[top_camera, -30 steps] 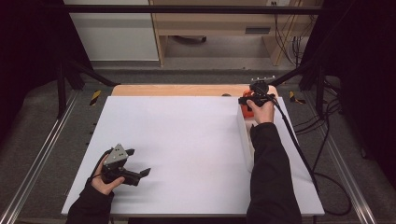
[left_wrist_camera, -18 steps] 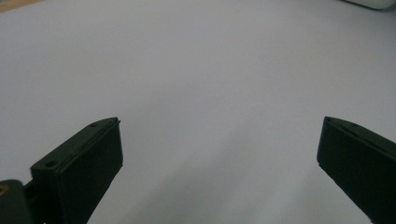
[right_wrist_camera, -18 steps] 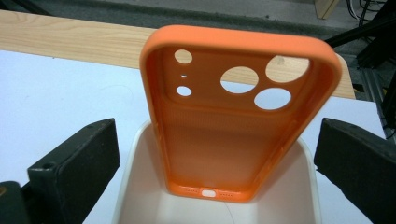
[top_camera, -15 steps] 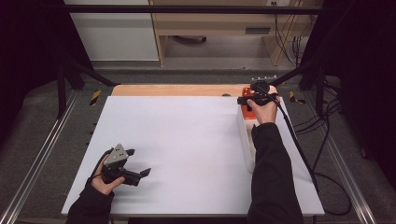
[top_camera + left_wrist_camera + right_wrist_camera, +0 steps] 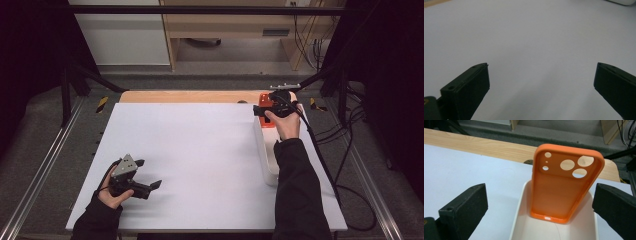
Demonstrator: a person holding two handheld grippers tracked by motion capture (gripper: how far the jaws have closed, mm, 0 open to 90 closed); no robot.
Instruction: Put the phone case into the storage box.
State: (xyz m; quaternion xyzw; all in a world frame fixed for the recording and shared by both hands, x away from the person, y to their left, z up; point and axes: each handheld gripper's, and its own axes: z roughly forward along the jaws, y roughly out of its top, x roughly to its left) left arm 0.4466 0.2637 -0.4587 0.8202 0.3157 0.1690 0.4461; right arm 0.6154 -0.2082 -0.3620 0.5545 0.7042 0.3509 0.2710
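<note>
The right gripper (image 5: 540, 202) is hanging over the far end of a long white tray (image 5: 520, 202) at the right side of the table (image 5: 200, 145). Its jaws have just been opening, and now they are standing wide apart with nothing pinched between them. An orange phone case (image 5: 564, 187) is sitting in the tray, with its bottom edge down inside and its top leaning on the far end, tilted back, open side facing the gripper. The case is sitting between the two jaws but not touching them. In the high view the case (image 5: 263, 102) is showing as a small orange patch beside the right gripper (image 5: 260, 111), maybe partly hidden by the hand. The left gripper (image 5: 149, 176) is resting low over the near left part of the table, jaws spread wide and holding nothing
</note>
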